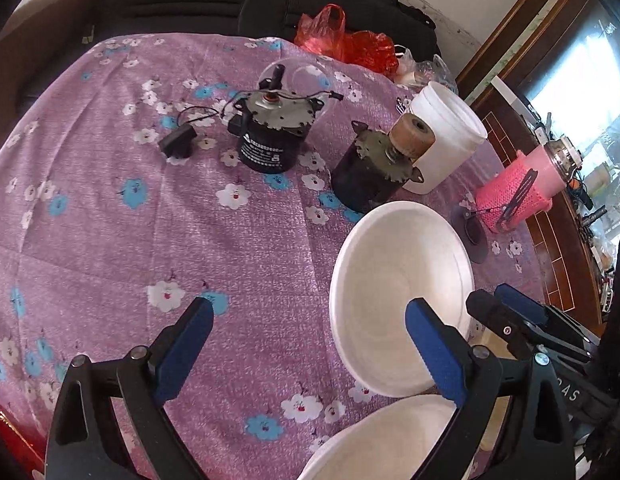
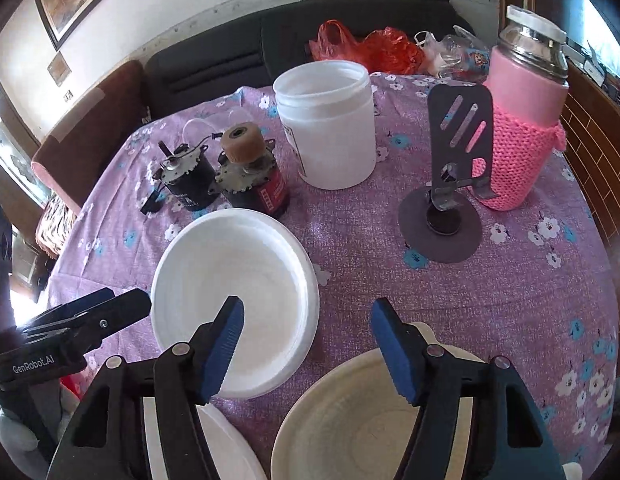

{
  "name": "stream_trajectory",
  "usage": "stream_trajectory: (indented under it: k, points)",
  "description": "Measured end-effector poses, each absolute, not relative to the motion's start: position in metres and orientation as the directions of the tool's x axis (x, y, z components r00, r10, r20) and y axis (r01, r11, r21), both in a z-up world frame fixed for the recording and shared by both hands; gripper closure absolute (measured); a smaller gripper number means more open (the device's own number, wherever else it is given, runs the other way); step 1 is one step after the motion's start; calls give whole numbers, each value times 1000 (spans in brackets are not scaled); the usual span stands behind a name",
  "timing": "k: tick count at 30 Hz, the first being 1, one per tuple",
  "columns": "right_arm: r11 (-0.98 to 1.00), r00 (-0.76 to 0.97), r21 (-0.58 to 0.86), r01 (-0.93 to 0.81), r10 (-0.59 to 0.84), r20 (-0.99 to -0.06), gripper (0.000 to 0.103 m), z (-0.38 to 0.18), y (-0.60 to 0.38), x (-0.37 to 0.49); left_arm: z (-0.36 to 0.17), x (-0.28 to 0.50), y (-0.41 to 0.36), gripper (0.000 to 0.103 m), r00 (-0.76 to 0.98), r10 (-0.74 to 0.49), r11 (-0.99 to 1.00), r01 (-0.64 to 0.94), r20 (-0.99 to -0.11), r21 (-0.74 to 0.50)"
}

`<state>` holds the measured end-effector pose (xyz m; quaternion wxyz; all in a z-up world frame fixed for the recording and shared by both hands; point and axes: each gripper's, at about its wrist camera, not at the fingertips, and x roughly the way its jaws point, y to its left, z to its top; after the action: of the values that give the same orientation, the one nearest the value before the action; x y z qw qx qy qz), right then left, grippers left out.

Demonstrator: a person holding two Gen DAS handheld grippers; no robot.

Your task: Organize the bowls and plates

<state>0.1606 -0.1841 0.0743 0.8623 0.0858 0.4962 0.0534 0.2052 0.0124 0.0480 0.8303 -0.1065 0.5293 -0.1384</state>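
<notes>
A white plate (image 1: 398,296) lies on the purple flowered tablecloth (image 1: 110,240), just right of my left gripper (image 1: 310,344), which is open over bare cloth. A second white plate (image 1: 382,440) sits below it at the near edge. In the right wrist view the white plate (image 2: 234,276) is under the left finger of my right gripper (image 2: 310,344), whose jaws are open with only cloth between them. A cream bowl (image 2: 350,420) lies beneath its right finger, and another white plate (image 2: 226,440) shows at the bottom left. Each gripper appears at the edge of the other's view.
Two small black motors (image 1: 266,136) (image 1: 370,172) stand mid-table, with a white plastic jar (image 2: 330,124) behind. A pink bottle in a knit sleeve (image 2: 518,120) and a dark phone stand (image 2: 450,184) are at the right. Red bags (image 2: 366,48) and a black sofa (image 1: 190,4) lie beyond.
</notes>
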Motion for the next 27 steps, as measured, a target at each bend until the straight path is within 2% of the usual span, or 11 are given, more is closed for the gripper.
stream_trajectory:
  k: [5, 9, 11, 13, 14, 16, 18, 22, 27]
  points:
    - [981, 472, 193, -28, 183, -862, 42, 60, -182, 169, 28, 216, 0, 8, 349, -343, 939, 126, -872, -319]
    - [984, 459, 176, -36, 173, -871, 47, 54, -181, 173, 22, 219, -6, 23, 321, -334, 942, 158, -886, -297]
    - [984, 449, 176, -36, 173, -877, 52, 50, -181, 174, 22, 219, -11, 37, 310, -333, 940, 186, -891, -286]
    - [983, 438, 180, -38, 179, -881, 64, 46, -181, 174, 23, 220, -13, 52, 308, -315, 944, 202, -897, -262]
    - [983, 435, 182, -38, 180, -882, 66, 45, -181, 174, 24, 220, -15, 56, 308, -307, 945, 210, -901, -251]
    - [982, 438, 184, -38, 182, -880, 84, 46, -181, 174, 25, 220, -19, 73, 306, -301, 945, 226, -903, -238]
    - [981, 441, 192, -39, 189, -877, 89, 47, -178, 174, 25, 219, -22, 86, 287, -321, 936, 243, -903, -256]
    - [986, 481, 162, -44, 163, -861, 91, 58, -172, 171, 25, 215, -25, 86, 290, -306, 939, 247, -907, -238]
    - [981, 514, 188, -53, 188, -837, 92, 75, -168, 165, 39, 207, -11, 87, 317, -340, 934, 226, -885, -278]
